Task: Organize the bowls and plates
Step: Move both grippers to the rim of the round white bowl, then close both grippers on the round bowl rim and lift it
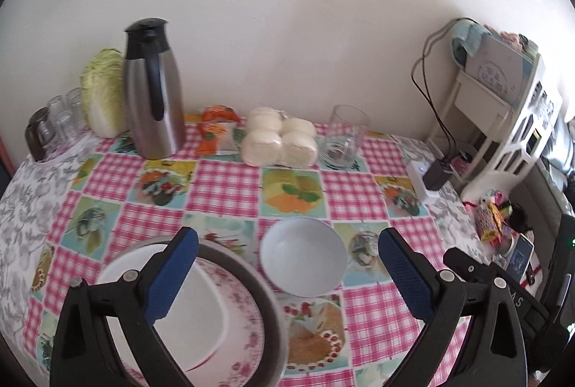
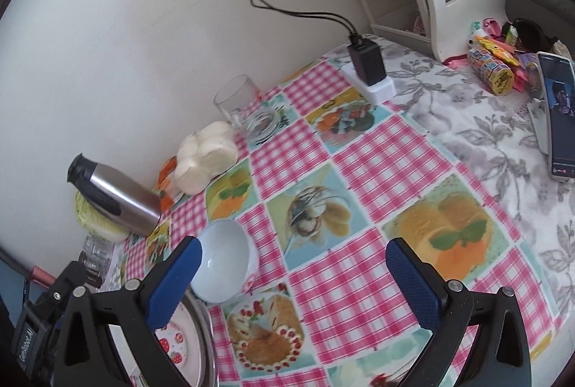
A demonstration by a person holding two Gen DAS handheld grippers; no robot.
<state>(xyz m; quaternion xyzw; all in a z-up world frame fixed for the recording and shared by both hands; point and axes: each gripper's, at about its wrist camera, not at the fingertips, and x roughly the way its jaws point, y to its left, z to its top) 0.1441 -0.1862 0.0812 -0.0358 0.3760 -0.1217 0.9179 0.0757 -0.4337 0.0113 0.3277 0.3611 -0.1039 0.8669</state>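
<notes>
Checkered cloth covers the desk (image 1: 230,178), set against a pale wall.

On it a white bowl (image 1: 303,256) sits upright, mouth up and holding nothing; being round, it has no long axis to speak of. From the left wrist view the bowl lies between the fingers of the spread left hand-held gripper (image 1: 287,279), slightly toward 1 o'clock, not touched. At 9 o'clock from the bowl, just beside it, a metal-rimmed tray (image 1: 266,308) carries a flowered plate (image 1: 244,322) with a plain white plate (image 1: 187,333) on top; the left finger hangs over them. The right hand-held gripper (image 2: 293,282) is also spread, gripping nothing, with the bowl (image 2: 224,266) at its 9 o'clock beside the left finger.
</notes>
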